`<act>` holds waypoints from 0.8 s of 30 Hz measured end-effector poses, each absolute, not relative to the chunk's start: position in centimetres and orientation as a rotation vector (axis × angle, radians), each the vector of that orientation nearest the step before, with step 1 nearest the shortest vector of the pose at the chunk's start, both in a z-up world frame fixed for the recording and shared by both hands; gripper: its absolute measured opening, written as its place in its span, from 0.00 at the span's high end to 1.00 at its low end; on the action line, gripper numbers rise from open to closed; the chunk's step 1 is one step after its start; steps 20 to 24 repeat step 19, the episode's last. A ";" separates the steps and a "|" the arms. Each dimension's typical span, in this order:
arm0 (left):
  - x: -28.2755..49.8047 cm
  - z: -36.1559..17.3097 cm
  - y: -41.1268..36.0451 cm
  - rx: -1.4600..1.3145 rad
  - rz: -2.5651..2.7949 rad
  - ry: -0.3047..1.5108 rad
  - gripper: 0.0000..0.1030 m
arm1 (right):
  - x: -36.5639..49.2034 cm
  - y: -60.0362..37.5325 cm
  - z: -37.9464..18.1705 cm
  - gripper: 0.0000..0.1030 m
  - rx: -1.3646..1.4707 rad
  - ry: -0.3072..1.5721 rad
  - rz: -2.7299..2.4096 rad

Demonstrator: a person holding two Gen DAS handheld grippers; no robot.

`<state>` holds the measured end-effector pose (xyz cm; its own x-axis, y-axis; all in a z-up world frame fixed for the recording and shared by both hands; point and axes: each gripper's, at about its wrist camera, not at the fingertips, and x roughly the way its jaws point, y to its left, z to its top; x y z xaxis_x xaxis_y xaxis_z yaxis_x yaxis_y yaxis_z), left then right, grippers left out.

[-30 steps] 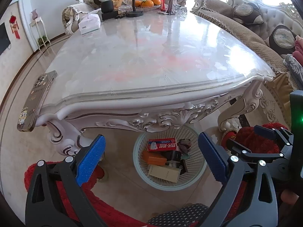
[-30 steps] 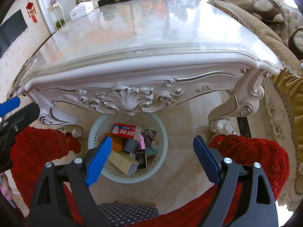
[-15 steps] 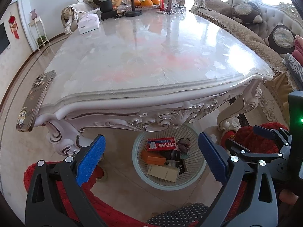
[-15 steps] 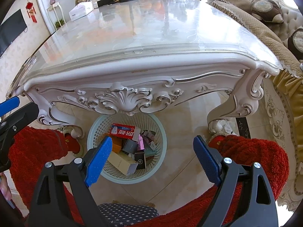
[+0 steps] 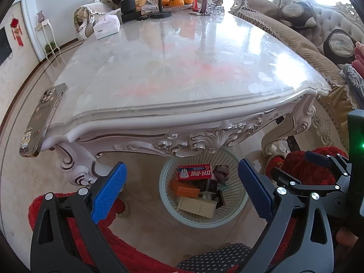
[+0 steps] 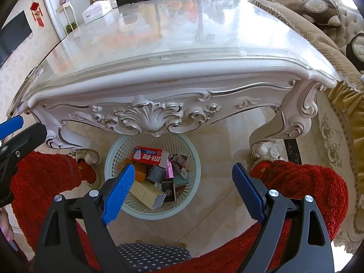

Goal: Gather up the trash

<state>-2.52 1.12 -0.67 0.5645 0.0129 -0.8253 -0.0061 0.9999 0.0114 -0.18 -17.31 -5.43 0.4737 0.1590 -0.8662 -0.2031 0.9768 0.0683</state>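
- A living room with an ornate white table (image 5: 182, 72), sofas along its far sides and a pale tiled floor; both cameras look down past the table's carved front edge.
- The near stretch of the table top is bare of litter. What stands on it lies far beyond the jaws: a tissue box (image 5: 106, 26), a fruit tray with oranges (image 5: 177, 1) and a dark stand at the far end, and a phone (image 5: 37, 122) at the corner, up and left of the left jaws.
- The task's thing, the trash, sits in a pale round basket (image 5: 229, 216) on the floor under the table, seen just ahead between each pair of jaws. It holds a red carton (image 6: 147, 154), an orange box (image 5: 185, 187), a long cream box (image 5: 196, 207) and some dark small packs and wrappers.
- The left gripper (image 5: 182, 191) has its jaws spread wide with nothing between the blue pads.
- The right gripper (image 6: 183, 191) likewise stands wide and empty, hovering above the basket and clear of it.
- Red fluffy sleeves or trousers of the person and a star-patterned cloth lie below and beside both sets of jaws.
- Judgement: the collecting looks finished or nearly so, since no loose trash shows on the table or the floor in view. At most a last check of the hidden areas is left.
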 end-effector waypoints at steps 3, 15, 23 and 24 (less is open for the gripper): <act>-2.5 -0.7 1.1 0.012 0.012 0.970 0.08 | -0.2 -17.3 -5.4 0.19 -0.046 1.053 0.221; -2.5 -0.5 1.8 -0.009 0.025 0.968 0.08 | -0.3 -17.6 -5.3 0.19 -0.044 1.050 0.215; -2.4 -0.8 1.6 -0.013 0.021 0.982 0.08 | -0.3 -17.6 -5.2 0.19 -0.038 1.046 0.212; -2.4 -0.8 1.6 -0.013 0.021 0.982 0.08 | -0.3 -17.6 -5.2 0.19 -0.038 1.046 0.212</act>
